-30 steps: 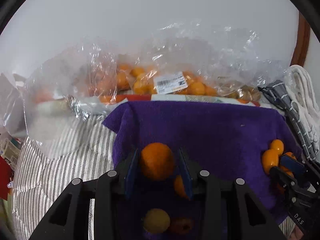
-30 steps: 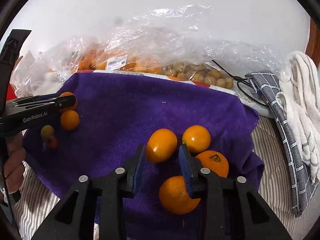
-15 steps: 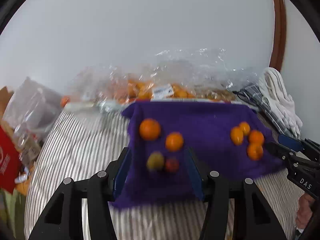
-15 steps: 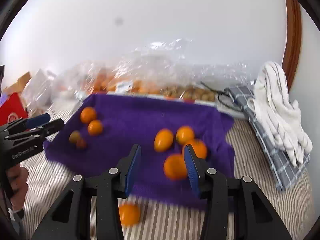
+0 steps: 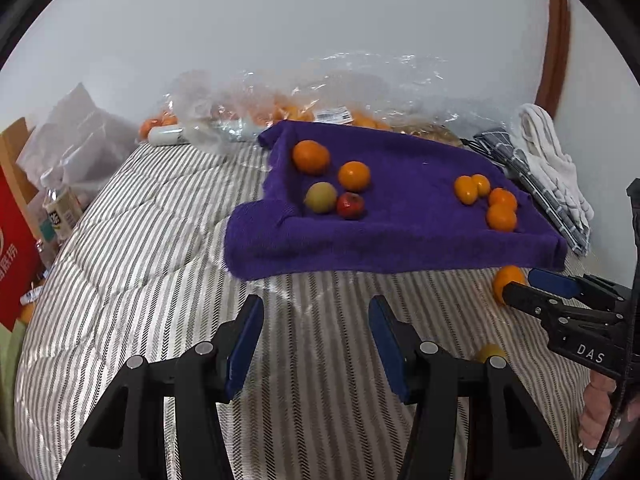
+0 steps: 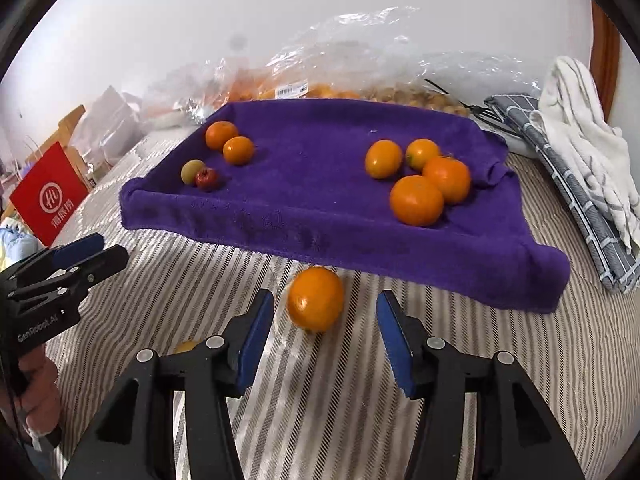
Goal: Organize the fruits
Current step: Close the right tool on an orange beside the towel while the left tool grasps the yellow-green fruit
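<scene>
A purple towel (image 5: 400,236) lies on the striped bed cover. At its left end sit two oranges (image 5: 311,156), a yellow-green fruit (image 5: 321,197) and a red fruit (image 5: 350,205); several oranges (image 6: 416,200) are grouped at its right end. My left gripper (image 5: 316,320) is open over bare cover, nothing between its fingers. My right gripper (image 6: 324,304) has its jaws opening; a loose orange (image 6: 316,298) lies on the cover between its fingertips, with a gap on each side. A small yellow fruit (image 6: 186,346) lies near the right gripper's left finger.
Clear plastic bags of oranges (image 5: 332,112) lie along the wall behind the towel. A grey checked cloth (image 6: 580,196) and a white towel (image 6: 576,128) sit at the right. A red box (image 6: 50,196) and a bottle (image 5: 60,208) stand at the left edge.
Both grippers let go of the oranges they held on the towel, opened, and drew back off it. The right one now has a loose orange on the cover between its fingers.
</scene>
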